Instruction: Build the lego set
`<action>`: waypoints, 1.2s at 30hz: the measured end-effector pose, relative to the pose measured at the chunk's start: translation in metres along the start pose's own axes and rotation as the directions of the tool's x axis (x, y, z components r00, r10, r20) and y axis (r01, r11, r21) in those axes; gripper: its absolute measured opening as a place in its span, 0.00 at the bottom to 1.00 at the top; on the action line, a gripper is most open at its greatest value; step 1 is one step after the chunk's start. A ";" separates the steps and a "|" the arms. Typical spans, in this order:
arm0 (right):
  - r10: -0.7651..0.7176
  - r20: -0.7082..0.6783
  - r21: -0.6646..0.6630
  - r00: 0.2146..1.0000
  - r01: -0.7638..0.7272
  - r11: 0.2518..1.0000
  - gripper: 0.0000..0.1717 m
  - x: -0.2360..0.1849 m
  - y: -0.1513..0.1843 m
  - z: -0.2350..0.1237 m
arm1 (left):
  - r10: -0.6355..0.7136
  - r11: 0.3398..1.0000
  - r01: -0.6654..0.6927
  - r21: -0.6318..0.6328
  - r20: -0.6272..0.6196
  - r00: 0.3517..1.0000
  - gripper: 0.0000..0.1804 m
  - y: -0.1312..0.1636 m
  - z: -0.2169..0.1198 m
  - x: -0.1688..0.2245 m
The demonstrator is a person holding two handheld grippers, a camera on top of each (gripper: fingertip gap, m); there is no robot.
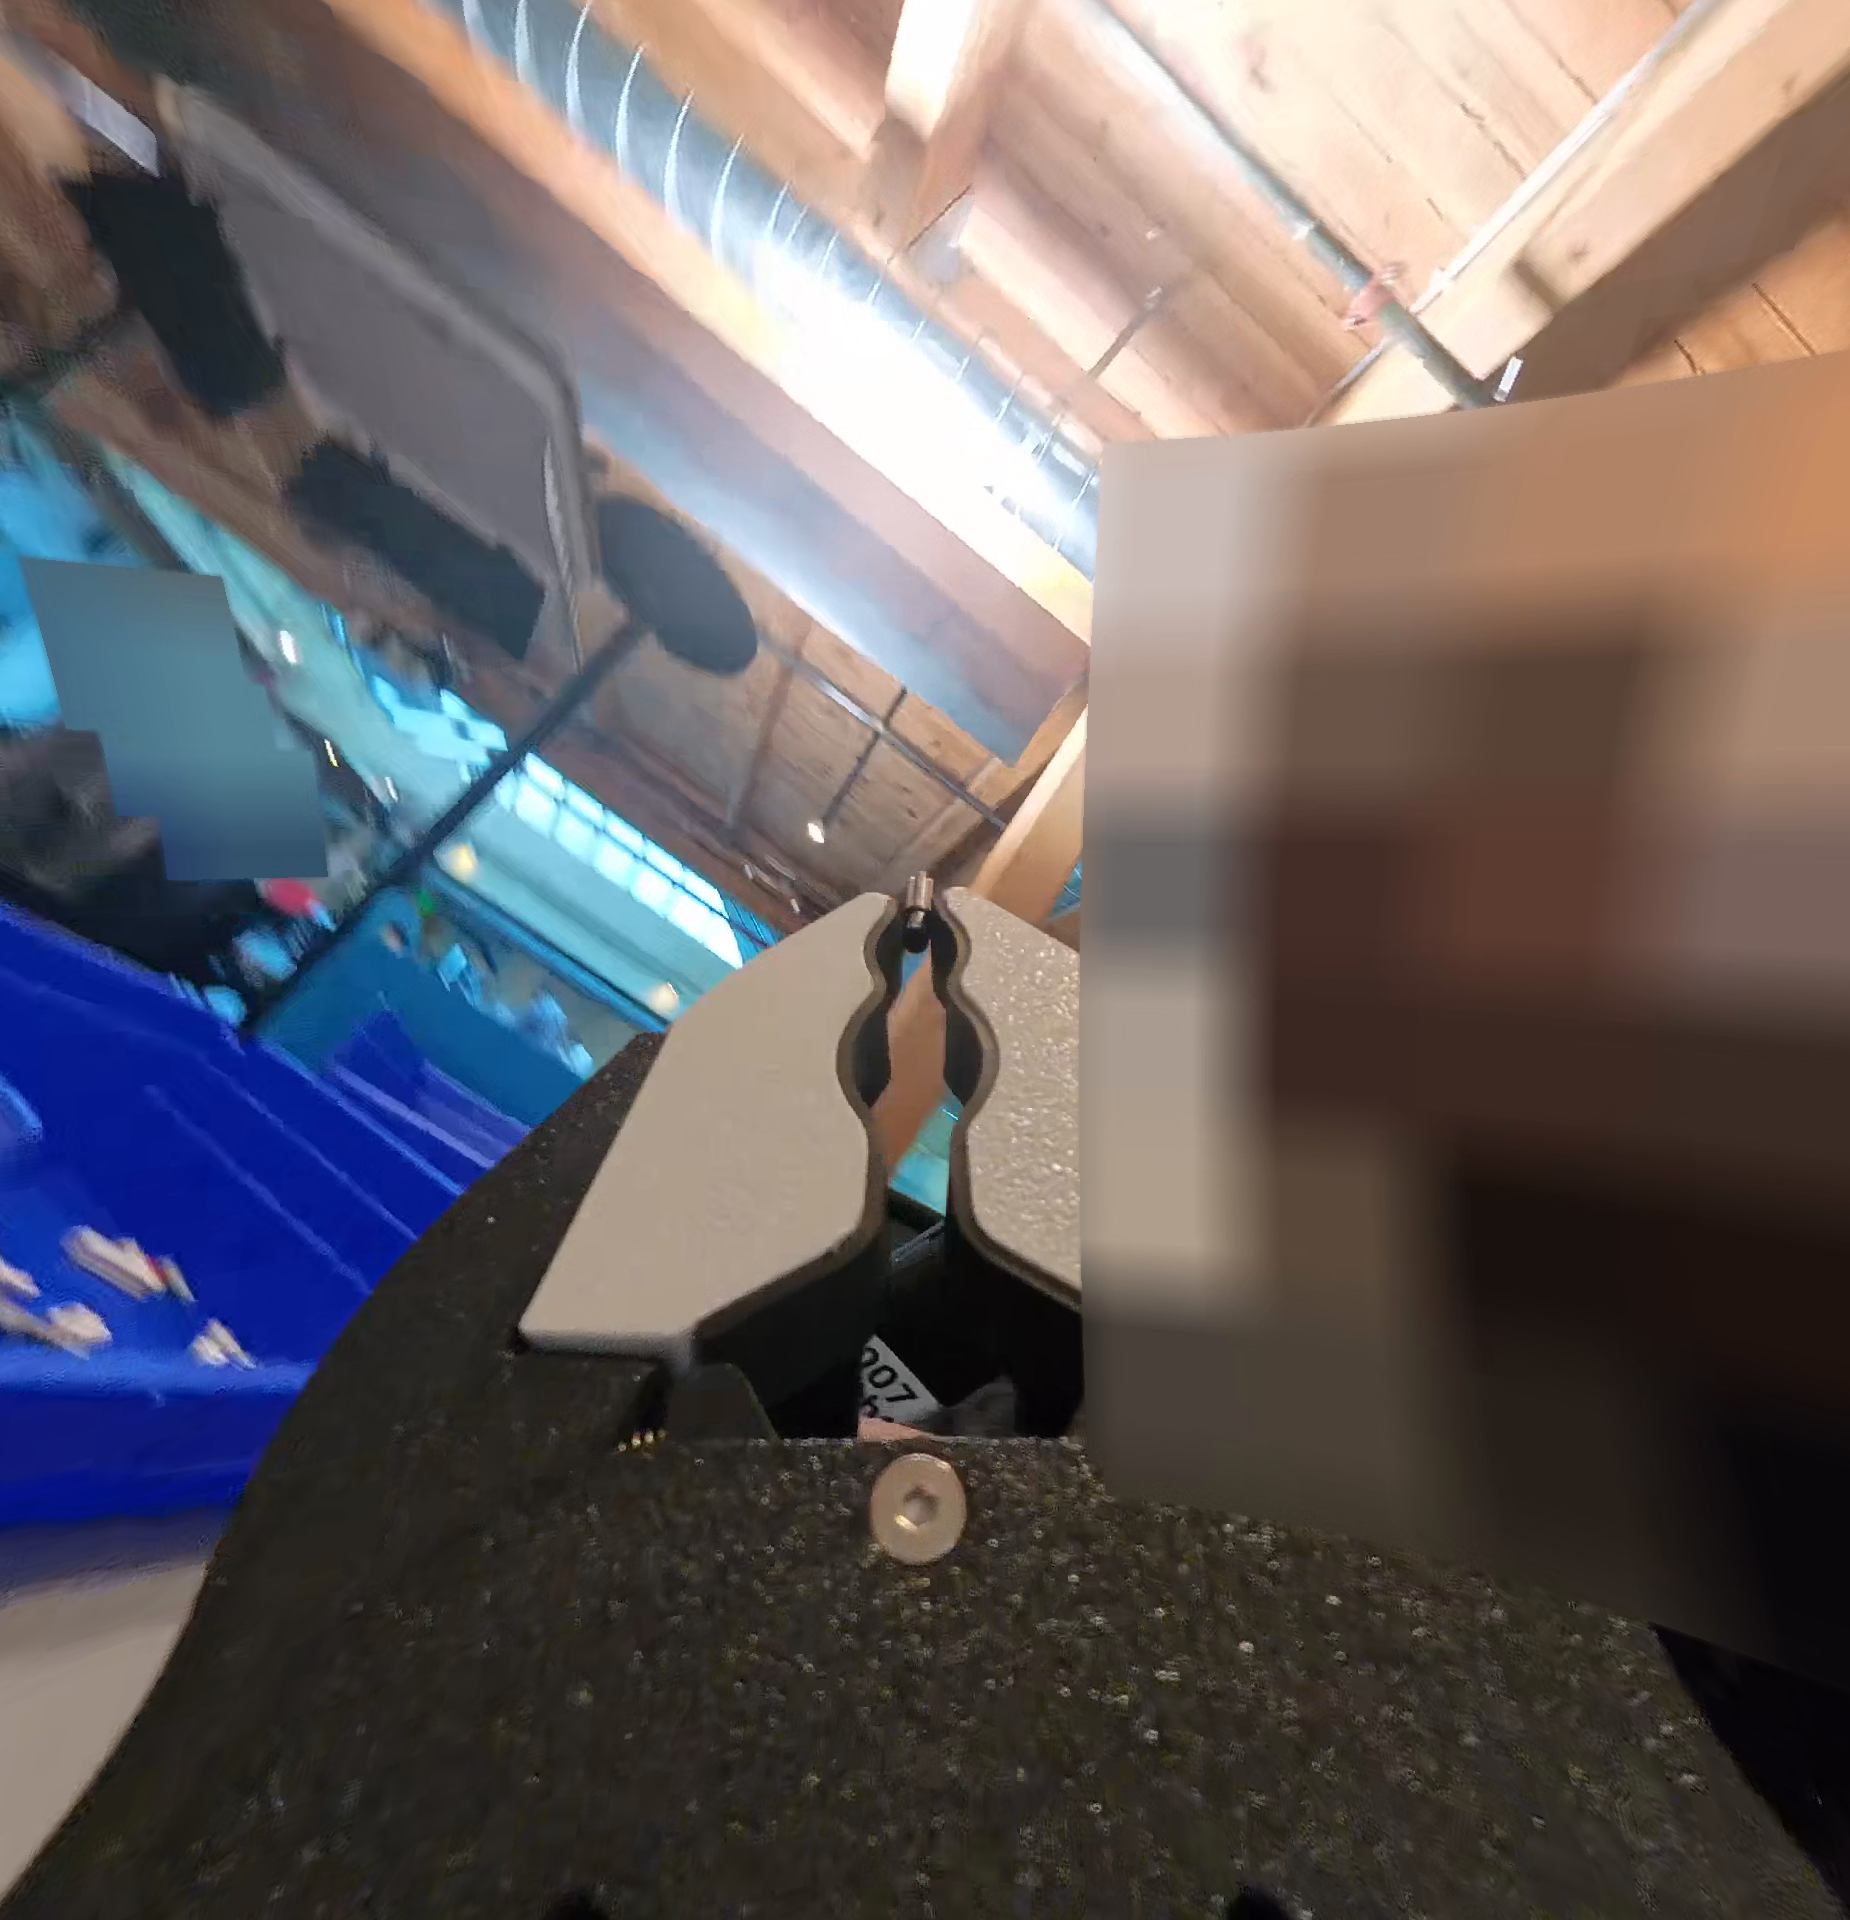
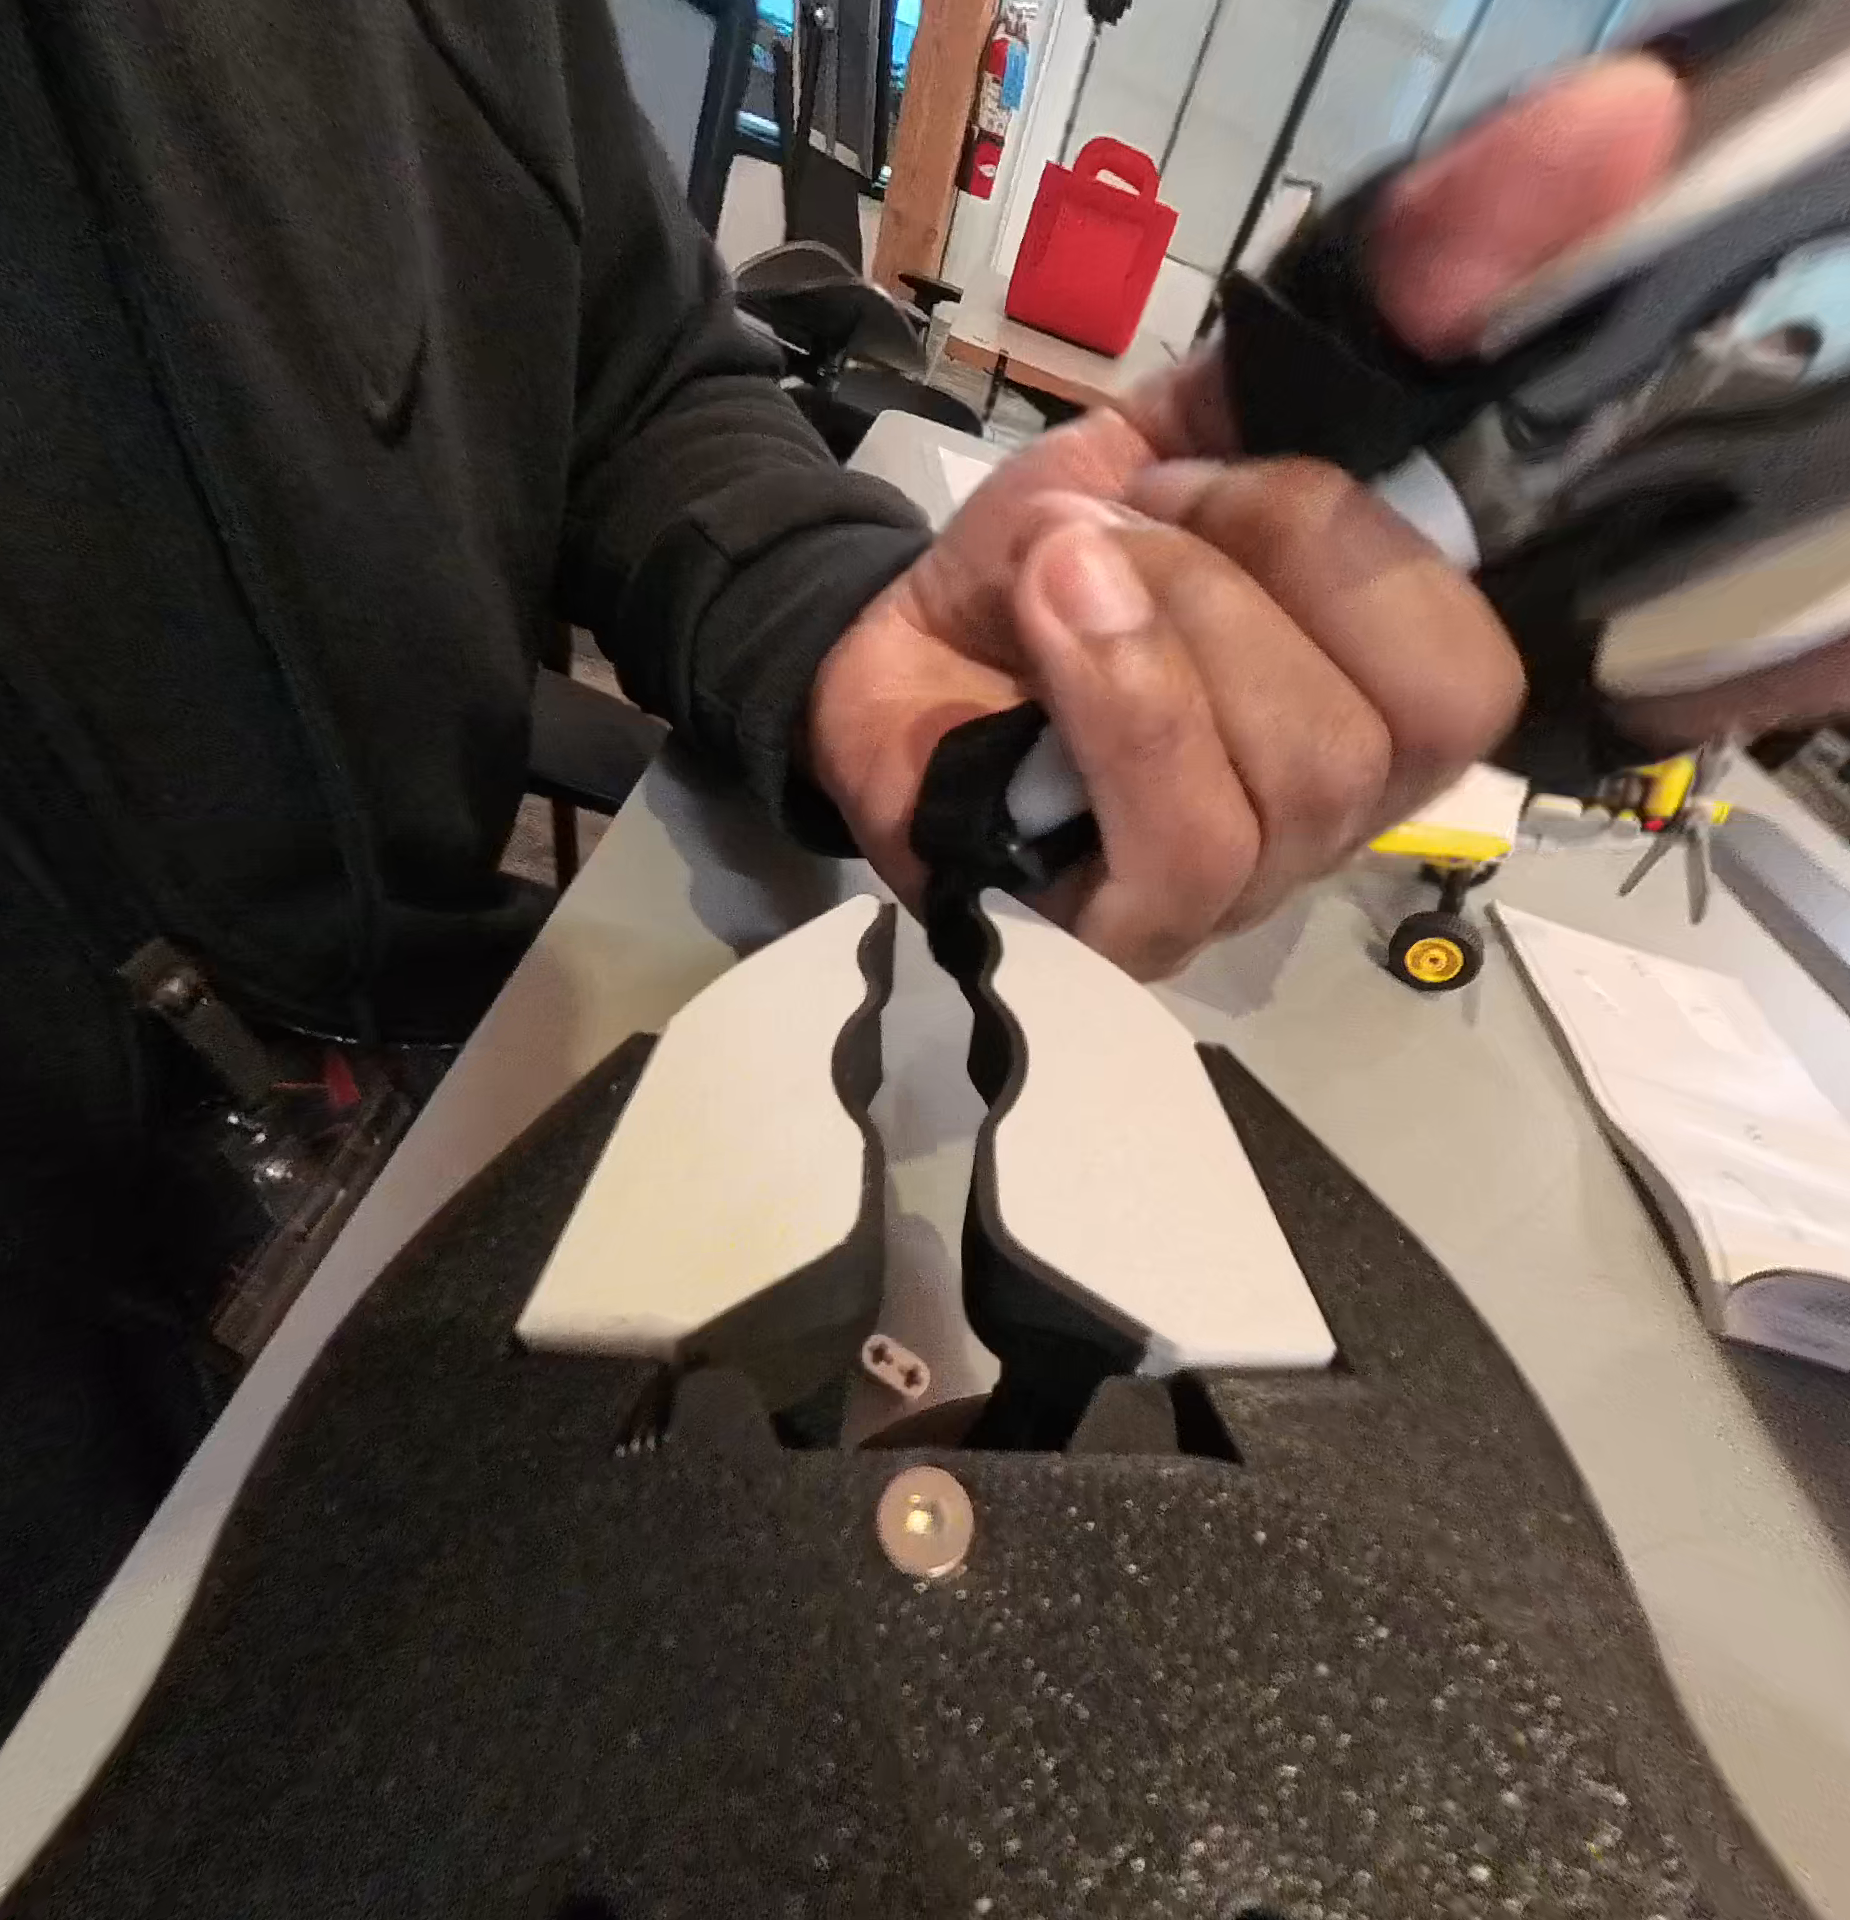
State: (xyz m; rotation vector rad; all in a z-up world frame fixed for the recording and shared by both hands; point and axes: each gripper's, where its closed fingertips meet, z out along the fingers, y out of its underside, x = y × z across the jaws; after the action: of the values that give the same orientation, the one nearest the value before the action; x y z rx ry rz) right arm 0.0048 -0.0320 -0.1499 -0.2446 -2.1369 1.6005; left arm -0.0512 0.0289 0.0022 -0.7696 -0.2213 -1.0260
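- My left gripper (image 1: pixel 916 914) points up at a wooden ceiling with a silver duct (image 1: pixel 796 260); its jaws are nearly closed, and the fingertips (image 1: pixel 859 925) pinch a small grey-and-black pin (image 1: pixel 916 909) that sticks out past them.
- A blue bin (image 1: pixel 173 1195) with small pale parts inside sits low on that side.
- My right gripper (image 2: pixel 936 925) hangs over a grey table (image 2: pixel 1420 1195), its jaws a narrow gap apart with nothing between them.
- Just past its tips, a hand (image 2: pixel 1160 707) grips the other gripper's handle, blurred.
- A yellow-wheeled toy model (image 2: pixel 1440 883) and an open booklet (image 2: pixel 1731 1122) lie toward the table's right edge.
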 end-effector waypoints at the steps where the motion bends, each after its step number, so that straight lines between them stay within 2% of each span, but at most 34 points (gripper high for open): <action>1: 0.048 0.008 -0.008 0.999 -0.048 0.999 0.08 0.001 -0.001 0.000 | 0.066 0.997 -0.066 0.030 0.008 0.998 0.03 -0.005 -0.002 0.005; 2: 0.101 0.019 -0.017 0.995 -0.101 0.995 0.10 0.001 -0.002 0.000 | 0.095 0.994 -0.096 0.048 0.016 0.995 0.03 -0.009 -0.004 0.007; 4: 0.129 0.034 -0.073 0.991 -0.126 0.989 0.14 0.001 0.000 0.000 | 0.136 0.991 -0.136 0.001 0.083 0.987 0.03 -0.004 -0.004 0.000; 6: 0.091 0.009 -0.146 0.996 -0.089 0.985 0.19 0.008 0.008 -0.007 | 0.216 0.973 -0.202 -0.107 0.144 0.966 0.03 0.006 -0.003 -0.008; 7: 0.065 0.000 -0.173 0.998 -0.064 0.983 0.15 0.013 0.013 -0.015 | 0.286 0.950 -0.256 -0.178 0.167 0.944 0.03 0.011 -0.004 -0.013; 9: 0.013 -0.004 -0.233 1.000 -0.013 0.972 0.11 0.022 0.027 -0.032 | 0.401 0.888 -0.339 -0.310 0.163 0.901 0.03 0.021 -0.008 -0.015; 12: -0.064 0.070 -0.339 0.996 0.084 0.937 0.09 0.020 0.052 -0.044 | 0.531 0.746 -0.416 -0.520 0.089 0.843 0.02 0.049 -0.024 -0.020; 15: -0.111 0.178 -0.426 0.978 0.178 0.887 0.09 0.007 0.074 -0.043 | 0.570 0.607 -0.422 -0.673 -0.001 0.822 0.03 0.075 -0.045 -0.026; 18: -0.110 0.247 -0.469 0.963 0.218 0.856 0.09 0.001 0.088 -0.041 | 0.587 0.508 -0.448 -0.736 -0.085 0.805 0.03 0.090 -0.058 -0.028; 20: -0.105 0.276 -0.470 0.955 0.230 0.852 0.09 0.000 0.092 -0.040 | 0.598 0.489 -0.453 -0.745 -0.092 0.796 0.03 0.092 -0.064 -0.032; 24: -0.095 0.312 -0.459 0.946 0.237 0.856 0.09 0.000 0.091 -0.037 | 0.552 0.532 -0.383 -0.755 -0.033 0.833 0.02 0.089 -0.072 -0.041; 28: -0.074 0.334 -0.470 0.940 0.234 0.851 0.06 -0.002 0.091 -0.032 | 0.538 0.533 -0.340 -0.775 0.001 0.843 0.03 0.088 -0.081 -0.049; 36: -0.022 0.318 -0.505 0.948 0.189 0.842 0.05 -0.002 0.091 -0.027 | 0.541 0.524 -0.317 -0.790 0.021 0.841 0.03 0.087 -0.087 -0.056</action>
State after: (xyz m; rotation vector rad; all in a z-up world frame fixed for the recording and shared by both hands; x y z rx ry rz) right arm 0.0077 0.0188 -0.2304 -0.0465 -2.7535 0.9951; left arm -0.0232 0.0343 -0.1305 -1.6695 0.2155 -0.4782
